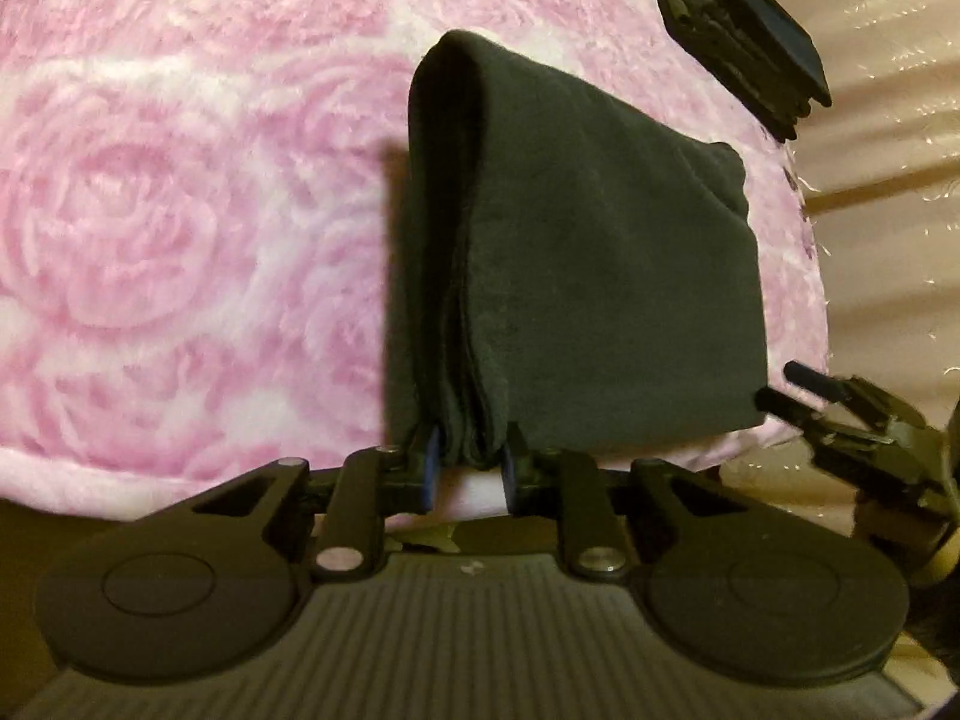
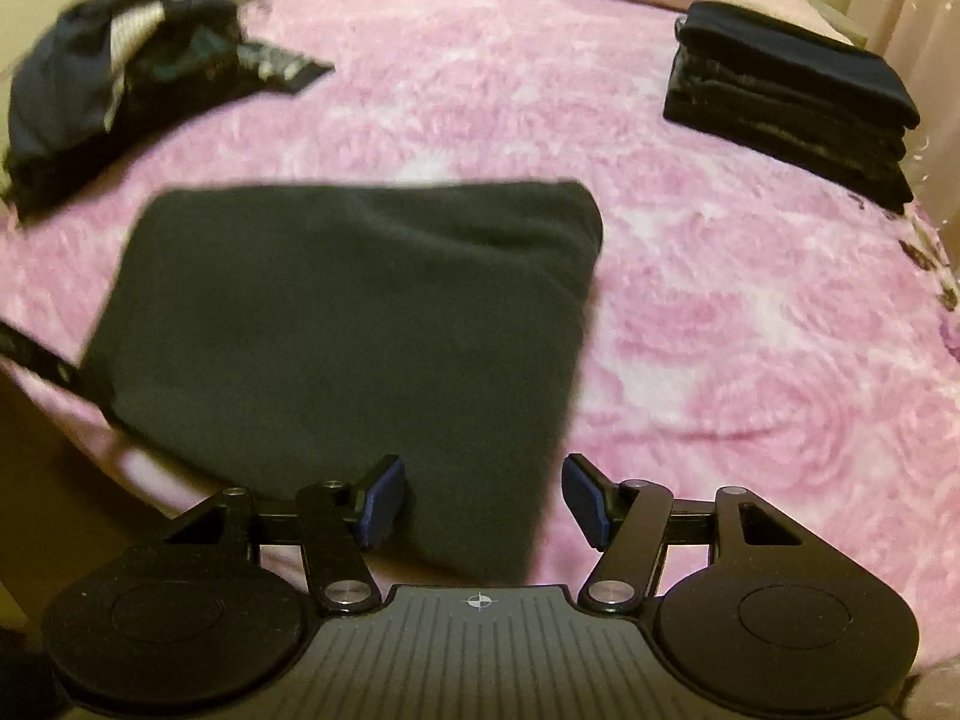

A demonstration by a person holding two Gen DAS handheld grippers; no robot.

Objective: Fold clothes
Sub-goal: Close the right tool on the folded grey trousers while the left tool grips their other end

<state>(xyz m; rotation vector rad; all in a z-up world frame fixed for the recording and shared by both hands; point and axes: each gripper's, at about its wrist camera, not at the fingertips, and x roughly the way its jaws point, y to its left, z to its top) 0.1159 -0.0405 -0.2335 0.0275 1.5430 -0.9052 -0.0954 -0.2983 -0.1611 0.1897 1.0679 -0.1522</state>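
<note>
Dark grey-green cloth, a folded garment (image 1: 576, 276), lies on the pink rose-patterned blanket (image 1: 180, 210) and fills the middle of the left wrist view. The left gripper (image 1: 465, 468) pinches the garment's near layered edge at 6 o'clock, its blue pads narrow with the fabric squeezed between them. At 3 o'clock in that view, the right gripper's dark fingers (image 1: 798, 390) sit just beside the garment's lower corner.

In the right wrist view the same garment (image 2: 348, 312) stretches from centre towards 9 o'clock, blurred. The right gripper (image 2: 483, 498) has its blue pads wide apart; the garment's near corner lies between them, neither pad pressing it.

A stack of folded dark clothes (image 2: 792, 102) sits at 2 o'clock on the blanket (image 2: 750, 330), well apart from the garment. A loose heap of dark clothing (image 2: 120, 78) lies at 10 o'clock.
</note>
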